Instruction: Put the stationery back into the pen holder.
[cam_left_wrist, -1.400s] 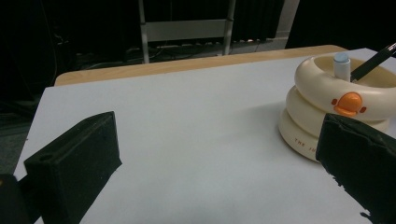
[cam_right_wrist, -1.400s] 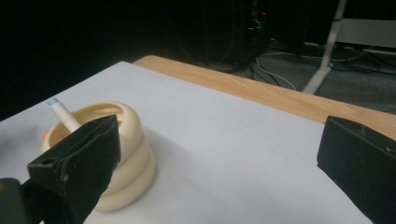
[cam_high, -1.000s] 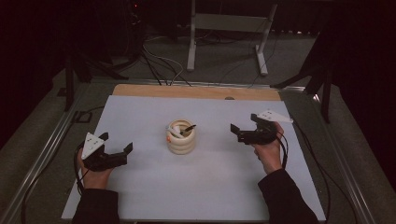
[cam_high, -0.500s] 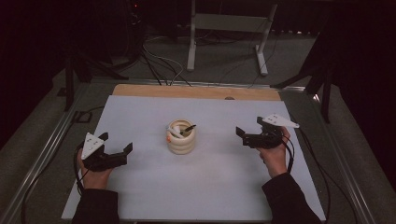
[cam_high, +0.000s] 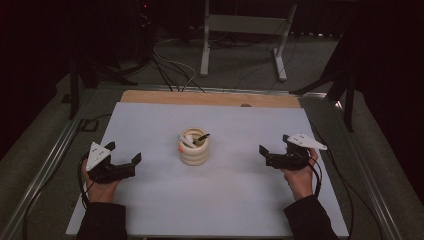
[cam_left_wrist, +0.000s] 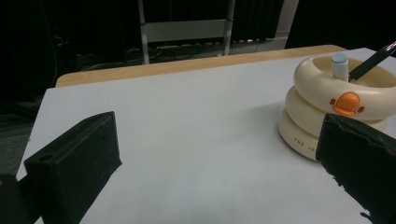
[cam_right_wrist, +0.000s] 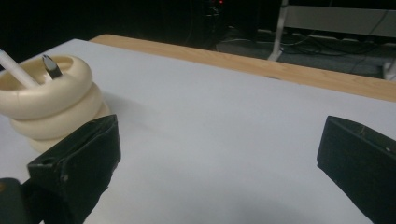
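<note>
**Both claws spread wide, holder sitting untouched in the middle**

Left gripper (cam_high: 122, 162) and right gripper (cam_high: 272, 155) are both released — jaws wide apart, nothing between them, each resting low over the white table (cam_high: 150, 210) on its own side. The cream ring-stacked pen holder (cam_high: 194, 148) stands upright near the table's centre, between the two grippers and well apart from both. It has a little orange duck beak (cam_left_wrist: 348, 103) on the front, and inside it lean a white pen (cam_high: 186, 142) and a dark pen (cam_high: 202, 137).

Handling-wise, my guess is the holder is hard plastic or ceramic, so stiff, smooth and a bit slippery. The bulging rings mean the jaws could slide off a curve; squeezing in the groove between two rings, or pinching the top rim wall, looks safer. It seems light enough for one gripper, though it may tip if grabbed high.

Pens look thin and light — they'd roll if dropped. I'd take one by the shaft just above the rim and pull along its lean.
</note>
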